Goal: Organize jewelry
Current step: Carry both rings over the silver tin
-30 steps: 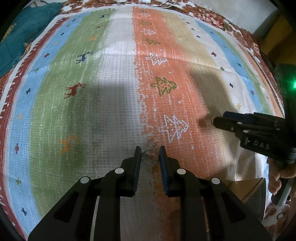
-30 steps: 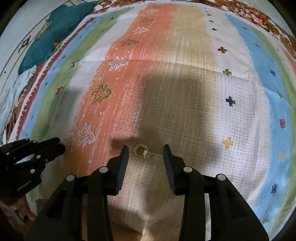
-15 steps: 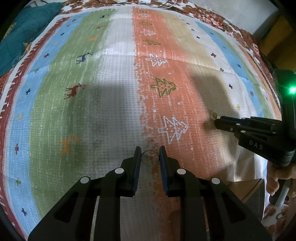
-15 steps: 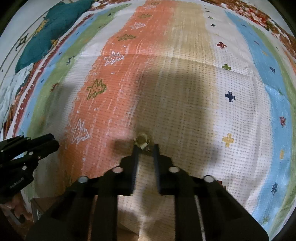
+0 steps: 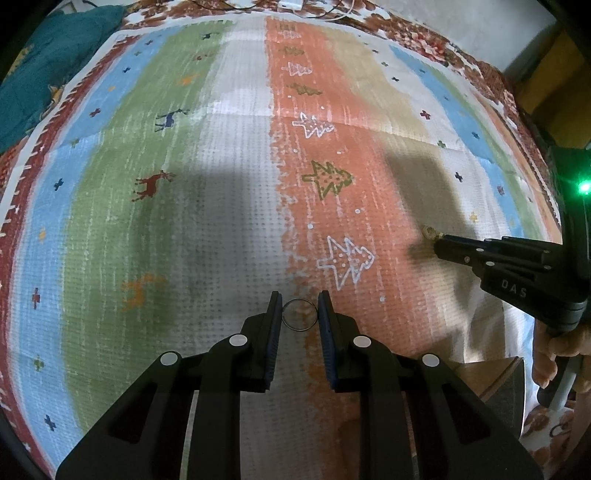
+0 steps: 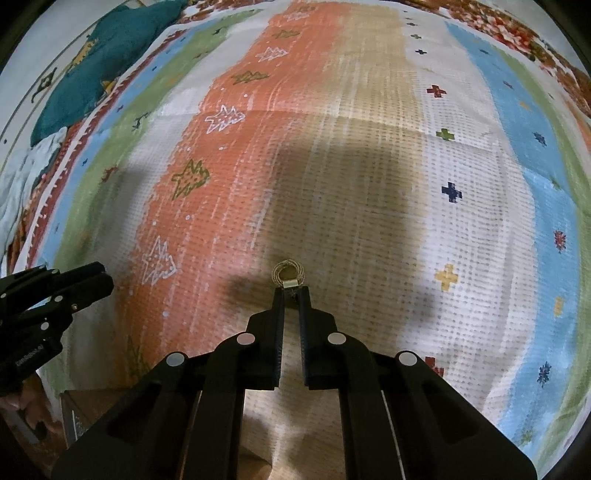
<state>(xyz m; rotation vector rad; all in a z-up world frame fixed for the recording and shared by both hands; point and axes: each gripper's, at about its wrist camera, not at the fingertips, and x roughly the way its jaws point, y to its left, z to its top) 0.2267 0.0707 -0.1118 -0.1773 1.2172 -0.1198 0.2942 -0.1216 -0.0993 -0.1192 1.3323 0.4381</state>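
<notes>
A thin metal ring (image 5: 299,315) sits between the fingertips of my left gripper (image 5: 298,308), which is shut on it just above the striped cloth (image 5: 229,192). My right gripper (image 6: 291,295) is shut on a small gold coiled ring (image 6: 289,273) and holds it above the tan stripe of the cloth (image 6: 369,155). The right gripper also shows in the left wrist view (image 5: 437,242) at the right, with the gold ring (image 5: 428,232) at its tip. The left gripper shows at the left edge of the right wrist view (image 6: 99,280).
A teal cushion (image 5: 40,70) lies at the far left corner, also in the right wrist view (image 6: 107,70). White cables (image 5: 295,7) lie at the far edge. A brown box corner (image 5: 498,376) sits at the near right, below the cloth.
My right gripper closed on the gold coiled ring and lifted it a little. My left gripper stayed still around the thin ring.
</notes>
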